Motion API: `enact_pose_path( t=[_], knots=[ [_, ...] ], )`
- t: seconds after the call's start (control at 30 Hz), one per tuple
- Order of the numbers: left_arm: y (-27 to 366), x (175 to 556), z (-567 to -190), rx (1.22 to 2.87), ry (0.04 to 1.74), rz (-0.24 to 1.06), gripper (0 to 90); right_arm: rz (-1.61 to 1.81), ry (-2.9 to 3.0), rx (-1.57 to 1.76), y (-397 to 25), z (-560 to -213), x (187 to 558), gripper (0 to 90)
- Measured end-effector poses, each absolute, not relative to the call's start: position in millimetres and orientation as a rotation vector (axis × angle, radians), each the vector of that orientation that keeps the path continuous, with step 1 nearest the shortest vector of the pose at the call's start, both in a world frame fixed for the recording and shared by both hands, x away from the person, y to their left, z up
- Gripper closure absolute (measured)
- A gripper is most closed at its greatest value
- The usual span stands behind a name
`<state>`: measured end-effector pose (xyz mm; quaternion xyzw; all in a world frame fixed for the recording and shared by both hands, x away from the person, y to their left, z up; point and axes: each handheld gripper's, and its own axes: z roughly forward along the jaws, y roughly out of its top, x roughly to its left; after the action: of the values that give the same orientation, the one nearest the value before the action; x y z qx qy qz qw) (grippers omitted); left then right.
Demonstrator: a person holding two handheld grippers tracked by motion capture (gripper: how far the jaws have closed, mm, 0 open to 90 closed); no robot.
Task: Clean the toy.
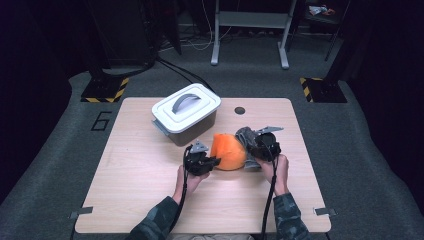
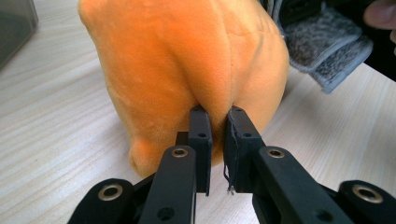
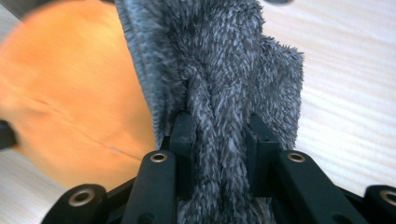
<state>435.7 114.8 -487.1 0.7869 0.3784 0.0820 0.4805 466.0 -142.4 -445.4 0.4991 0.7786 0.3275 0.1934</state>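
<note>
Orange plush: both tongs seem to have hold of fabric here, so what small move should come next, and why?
Probably lift both together. The left tongs pinch a fold of the orange plush, and the right tongs clamp the grey fleece cloth beside it. Both pieces rest on the table, near the lidded box.

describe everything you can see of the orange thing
The orange thing is a soft, rounded plush piece with velvety fabric and a visible seam. It sits on the wooden table between both hands. The left tongs pinch a fold of it; grey fuzzy cloth, clamped by the right tongs, presses against its other side.
</note>
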Motion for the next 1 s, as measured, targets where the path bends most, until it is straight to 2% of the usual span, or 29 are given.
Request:
enact_pose_path(
  t=[0.6, 0.8, 1.0],
  knots=[
    [115, 435, -488, 1.916, 0.927, 0.197, 81.7, 0.821, 2.240, 1.542, -157, -482, 480, 69.0],
    [115, 436, -488, 1.929, 0.927, 0.201, 81.6, 0.820, 2.200, 1.492, -157, -468, 474, 69.0],
    [114, 436, -488, 1.921, 0.926, 0.205, 81.5, 0.894, 2.166, 1.416, -150, -437, 463, 69.0]
  ],
)
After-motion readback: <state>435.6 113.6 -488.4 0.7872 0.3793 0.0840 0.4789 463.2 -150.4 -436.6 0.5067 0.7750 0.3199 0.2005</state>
